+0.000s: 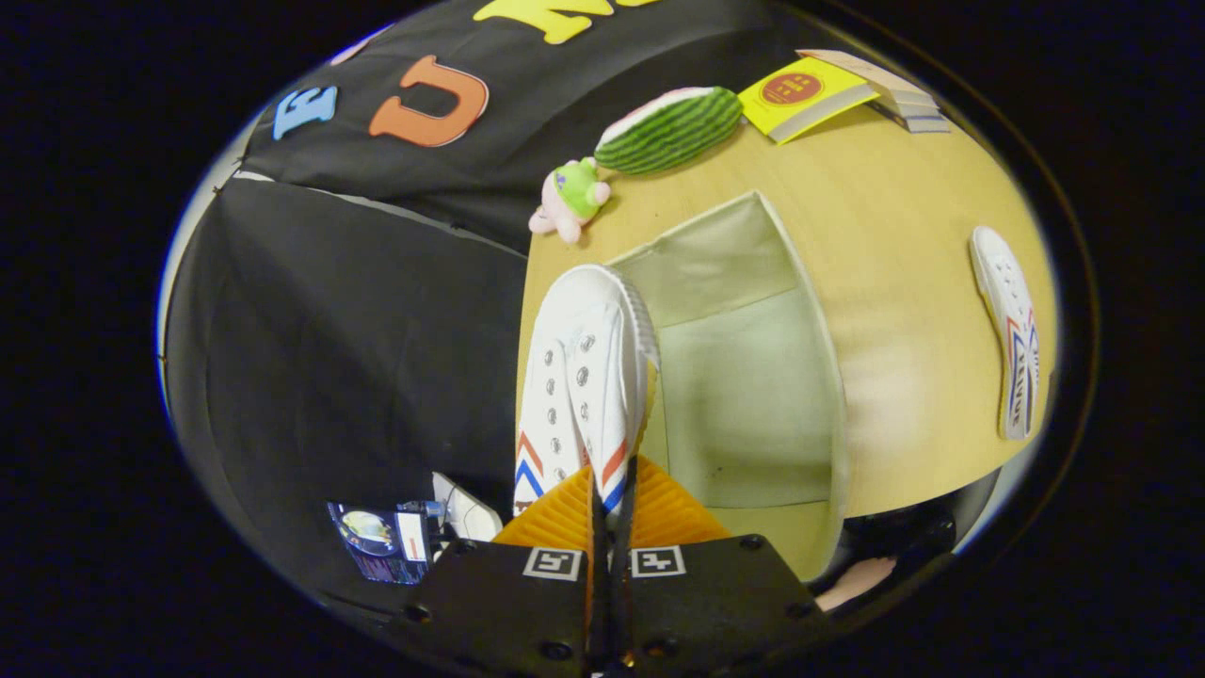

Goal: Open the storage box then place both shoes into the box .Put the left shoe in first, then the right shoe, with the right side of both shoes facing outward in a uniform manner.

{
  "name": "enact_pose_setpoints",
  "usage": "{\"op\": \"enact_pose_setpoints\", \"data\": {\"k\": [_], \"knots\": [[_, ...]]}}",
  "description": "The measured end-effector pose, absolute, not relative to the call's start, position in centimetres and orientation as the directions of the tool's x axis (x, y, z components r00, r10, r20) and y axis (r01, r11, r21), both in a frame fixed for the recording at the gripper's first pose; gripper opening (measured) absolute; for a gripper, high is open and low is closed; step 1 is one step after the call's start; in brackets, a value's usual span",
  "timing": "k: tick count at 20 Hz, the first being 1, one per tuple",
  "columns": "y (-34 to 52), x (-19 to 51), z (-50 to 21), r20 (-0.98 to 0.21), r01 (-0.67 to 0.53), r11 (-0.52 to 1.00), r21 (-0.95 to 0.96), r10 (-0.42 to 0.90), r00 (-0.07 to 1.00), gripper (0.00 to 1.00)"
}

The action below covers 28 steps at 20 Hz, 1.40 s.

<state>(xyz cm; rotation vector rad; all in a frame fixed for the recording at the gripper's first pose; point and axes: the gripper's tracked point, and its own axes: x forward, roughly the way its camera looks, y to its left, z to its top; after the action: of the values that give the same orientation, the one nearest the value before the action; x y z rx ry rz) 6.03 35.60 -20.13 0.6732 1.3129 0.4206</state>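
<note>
Canvas-soft and light, the white shoe [584, 377] hangs pinched at its collar in the hand-held gripper [612, 499], beside the open box [744, 395].

Gripper [612, 499] tilted over to one side, both fingers [555, 518] drawn nearly together and pinching the rear collar of a white shoe [579, 377], fingertips almost touching.
</note>
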Motion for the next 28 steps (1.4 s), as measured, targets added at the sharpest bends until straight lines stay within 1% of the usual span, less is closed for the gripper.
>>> {"op": "enact_pose_setpoints", "data": {"k": [5,7,9,10,12,13,15,17,23,28], "knots": [[35.7,6.7,-22.9,-0.765,0.16,0.749,0.643,0.618,0.179,0.06],[36.3,7.1,-23.6,-0.757,0.159,0.74,0.653,0.631,0.169,0.07],[36.8,7.3,-23.7,-0.745,0.168,0.726,0.667,0.647,0.162,0.14],[36.9,7.5,-23.5,-0.736,0.16,0.718,0.677,0.656,0.166,0.15],[37.5,7.8,-22.6,-0.699,0.134,0.687,0.714,0.693,0.176,0.29],[38.0,7.9,-22.1,-0.683,0.119,0.674,0.729,0.71,0.172,0.47],[39.3,7.5,-21.9,-0.681,0.072,0.681,0.729,0.71,0.181,0.87],[39.1,7.0,-21.4,-0.691,0.033,0.699,0.714,0.696,0.195,1.0],[36.4,6.6,-18.6,-0.701,-0.075,0.744,0.664,0.654,0.284,1.0],[31.3,6.6,-16.0,-0.719,-0.142,0.8,0.583,0.589,0.368,1.0]]}}
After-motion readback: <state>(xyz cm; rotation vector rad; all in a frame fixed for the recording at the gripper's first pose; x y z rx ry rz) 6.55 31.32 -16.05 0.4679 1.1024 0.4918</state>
